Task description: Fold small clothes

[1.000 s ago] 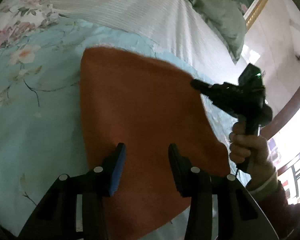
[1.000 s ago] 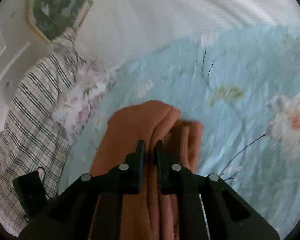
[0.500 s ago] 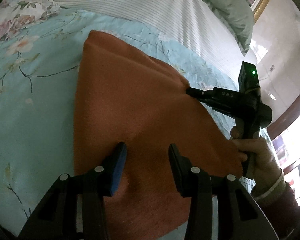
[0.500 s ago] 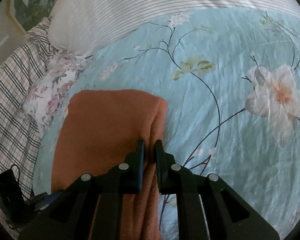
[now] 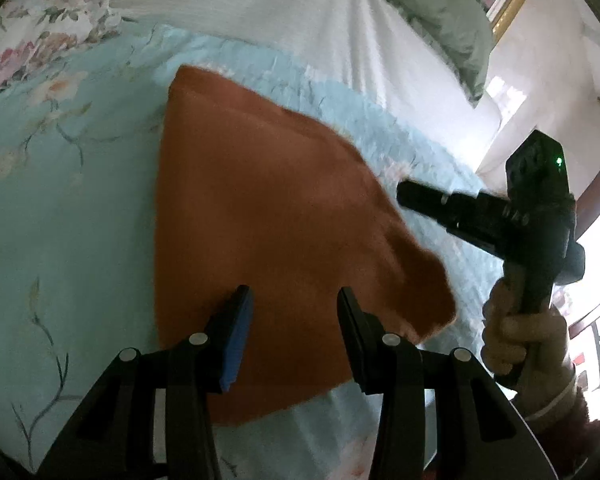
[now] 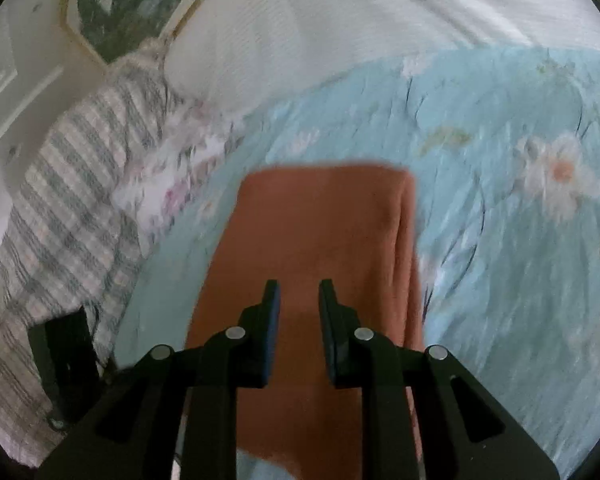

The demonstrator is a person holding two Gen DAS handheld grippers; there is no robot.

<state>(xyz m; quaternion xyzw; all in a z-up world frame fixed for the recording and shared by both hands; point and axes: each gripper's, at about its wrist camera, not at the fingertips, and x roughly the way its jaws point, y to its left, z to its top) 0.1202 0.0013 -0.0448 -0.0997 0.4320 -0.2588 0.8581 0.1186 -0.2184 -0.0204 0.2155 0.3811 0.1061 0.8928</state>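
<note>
An orange cloth [image 5: 268, 216] lies folded flat on the light blue floral bedspread [image 5: 60, 208]. My left gripper [image 5: 294, 300] is open and empty, hovering over the cloth's near part. My right gripper [image 5: 404, 196] shows at the right of the left wrist view, held in a hand just off the cloth's right edge. In the right wrist view the right gripper [image 6: 299, 292] is open and empty above the cloth [image 6: 320, 220], whose doubled edge runs along its right side.
A white striped pillow [image 5: 284, 12] and a grey-green pillow [image 5: 440, 12] lie at the head of the bed. A checked cloth [image 6: 60, 208] lies to the left in the right wrist view, with a black device [image 6: 64, 352] on it. The bed's near edge is close.
My right gripper has opened and let go of the cloth's folded edge, then drawn back to the right. The cloth now lies flat. My left gripper stayed open above it.
</note>
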